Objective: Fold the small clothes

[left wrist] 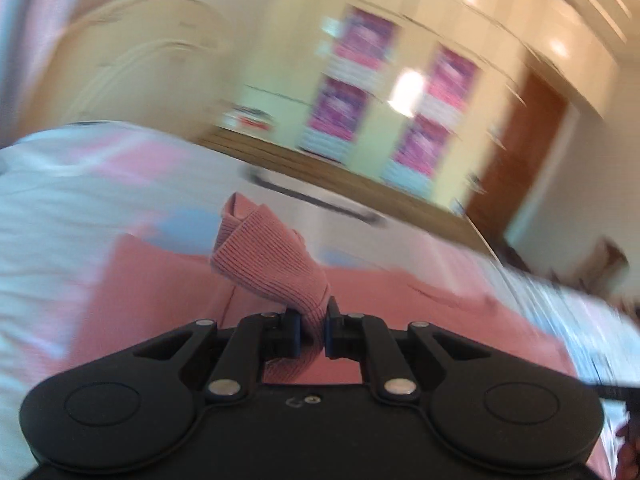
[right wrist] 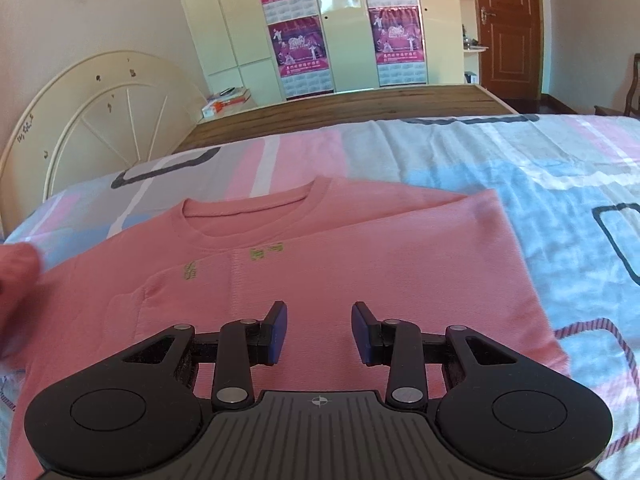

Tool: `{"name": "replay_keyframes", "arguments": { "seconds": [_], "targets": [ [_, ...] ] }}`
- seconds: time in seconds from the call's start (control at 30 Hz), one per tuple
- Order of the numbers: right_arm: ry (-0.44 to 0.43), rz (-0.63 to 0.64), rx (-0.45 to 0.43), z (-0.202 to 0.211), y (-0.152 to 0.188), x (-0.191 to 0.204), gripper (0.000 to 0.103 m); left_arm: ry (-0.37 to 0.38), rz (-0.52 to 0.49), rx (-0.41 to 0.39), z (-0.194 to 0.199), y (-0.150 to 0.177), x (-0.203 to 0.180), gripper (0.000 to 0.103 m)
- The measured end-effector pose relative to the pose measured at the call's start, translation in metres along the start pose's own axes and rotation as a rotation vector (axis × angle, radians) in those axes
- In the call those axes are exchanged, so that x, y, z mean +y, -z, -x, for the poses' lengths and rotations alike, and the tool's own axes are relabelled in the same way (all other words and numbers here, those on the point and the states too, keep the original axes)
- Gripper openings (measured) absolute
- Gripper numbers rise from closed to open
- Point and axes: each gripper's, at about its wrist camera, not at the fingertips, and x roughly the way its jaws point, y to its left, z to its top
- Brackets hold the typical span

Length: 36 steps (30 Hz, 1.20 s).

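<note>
1. While the pink knit sweater (right wrist: 320,280) lies spread on the patterned bedsheet (right wrist: 520,184) with its round neckline toward the wooden bed frame (right wrist: 360,104), the left gripper (left wrist: 313,332) is clenched on a ribbed cuff (left wrist: 272,264) of that garment, the knit bunched between its fingers and raised off the sheet.
2. The right gripper (right wrist: 319,332) hangs over the lower middle of the sweater with its jaws spread apart and nothing between them; whether its blue pads (right wrist: 279,332) touch the fabric cannot be told.
3. In the right wrist view, one sleeve already seems laid across the chest, its edge running on a slant from the right shoulder, while a blurred pink mass at the far left edge is probably the lifted sleeve.
4. The step in hand looks like the sleeve fold: the left side's sleeve is being carried inward over the body. The heavy blur in the left wrist view fits a fast sweep.
5. The next move likely calls for laying that cuff flat across the chest, roughly level with the other sleeve, and letting go only once the knit is smooth.
6. The free right tool could then pin the body or take the hem, so that the bottom can be brought up toward the neckline.
</note>
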Motion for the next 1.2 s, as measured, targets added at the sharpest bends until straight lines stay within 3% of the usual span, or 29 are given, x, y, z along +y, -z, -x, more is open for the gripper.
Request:
{"name": "replay_keyframes", "arguments": {
  "seconds": [0.17,0.27,0.33,0.4,0.43,0.47,0.5,0.57,0.67,0.77,0.9,0.93,0.97,1.03,1.07,1.17,1.2],
  "targets": [
    [-0.01,-0.035,0.005,0.014,0.003,-0.019,0.036,0.087,-0.18,0.121,-0.046,0.026,-0.101,0.009],
    [-0.016,-0.059,0.011,0.02,0.004,-0.031,0.036,0.109,-0.247,0.189,-0.07,0.048,-0.136,0.01],
    [-0.035,-0.087,0.017,0.022,0.004,-0.039,0.036,0.115,-0.275,0.232,-0.085,0.062,-0.151,0.017],
    [-0.052,-0.118,0.024,0.023,0.004,-0.046,0.036,0.111,-0.305,0.279,-0.095,0.078,-0.163,0.043],
    [-0.067,-0.135,0.028,0.023,0.004,-0.048,0.036,0.123,-0.328,0.258,-0.092,0.083,-0.168,0.053],
    [-0.084,-0.151,0.033,0.022,0.004,-0.049,0.036,0.129,-0.346,0.248,-0.087,0.085,-0.169,0.081],
    [-0.104,-0.161,0.041,0.02,0.004,-0.049,0.037,0.111,-0.362,0.236,-0.081,0.086,-0.169,0.094],
    [-0.133,-0.168,0.056,0.015,0.005,-0.045,0.057,0.089,-0.387,0.183,-0.06,0.085,-0.159,0.078],
    [-0.179,-0.175,0.072,0.005,0.006,-0.034,0.058,0.043,-0.347,0.158,-0.031,0.078,-0.122,0.073],
    [-0.236,-0.187,0.101,-0.01,0.008,-0.021,0.058,-0.078,-0.321,0.129,-0.001,0.072,-0.074,0.067],
    [-0.268,-0.177,0.144,-0.032,0.01,-0.003,0.058,-0.201,-0.209,0.186,0.019,0.078,-0.004,0.055],
    [-0.28,-0.155,0.146,-0.037,0.009,0.003,0.047,-0.226,-0.184,0.206,0.017,0.078,0.007,0.055],
    [-0.295,-0.124,0.156,-0.042,0.007,0.011,0.026,-0.242,-0.174,0.216,0.014,0.077,0.014,0.055],
    [-0.275,-0.076,0.18,-0.05,0.004,0.025,0.017,-0.237,-0.177,0.206,0.005,0.074,0.023,0.055],
    [-0.255,-0.046,0.171,-0.051,0.003,0.03,0.006,-0.236,-0.182,0.201,0.005,0.071,0.025,0.049],
    [-0.209,0.04,0.128,-0.041,-0.003,0.038,0.006,-0.215,-0.238,0.213,-0.009,0.06,0.019,0.017],
    [-0.193,0.057,0.091,-0.031,-0.006,0.036,0.005,-0.212,-0.252,0.215,-0.007,0.061,0.022,0.013]
  ]
}}
